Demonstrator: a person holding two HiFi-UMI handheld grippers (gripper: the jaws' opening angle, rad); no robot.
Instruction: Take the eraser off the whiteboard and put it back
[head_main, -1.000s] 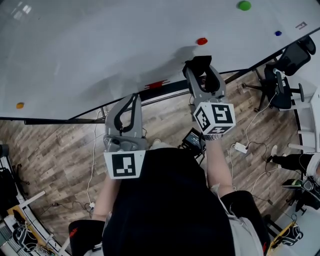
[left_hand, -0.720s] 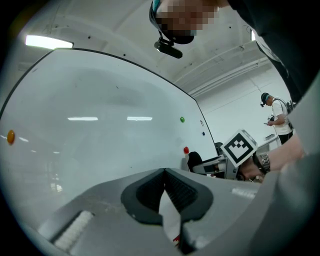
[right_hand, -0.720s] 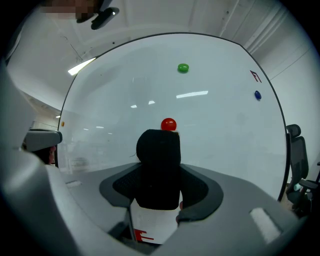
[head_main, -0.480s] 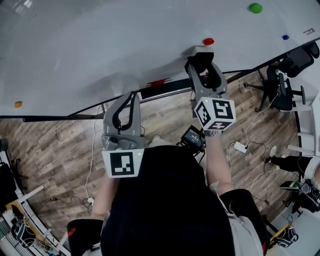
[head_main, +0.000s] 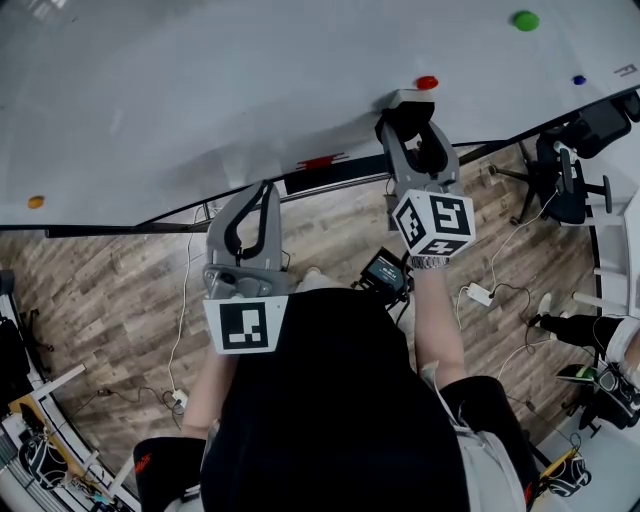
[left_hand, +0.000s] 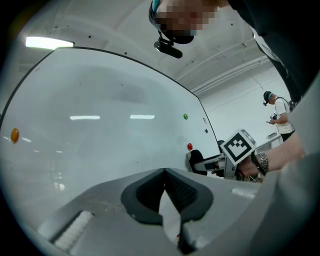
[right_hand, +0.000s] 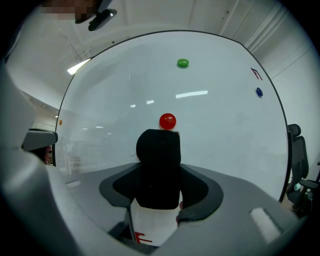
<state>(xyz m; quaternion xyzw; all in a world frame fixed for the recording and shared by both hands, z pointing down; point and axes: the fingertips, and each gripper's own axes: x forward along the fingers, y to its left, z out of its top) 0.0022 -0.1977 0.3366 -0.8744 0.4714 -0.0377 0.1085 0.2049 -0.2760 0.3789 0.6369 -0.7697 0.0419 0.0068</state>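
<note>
Eraser (right_hand: 158, 165) tight between right gripper's (right_hand: 160, 192) jaws

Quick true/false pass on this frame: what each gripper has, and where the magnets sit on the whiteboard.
1. The right gripper is closed on the eraser. True.
2. The left gripper holds a marker. False: it holds nothing, and its jaws meet at the tips.
3. In the right gripper view, a red magnet sits on the whiteboard just above the eraser. True.
4. The green magnet sits lower on the board than the red one. False: it is higher up, slightly to the right.
5. An orange magnet sits far to the left on the board, well away from both grippers. True.
</note>
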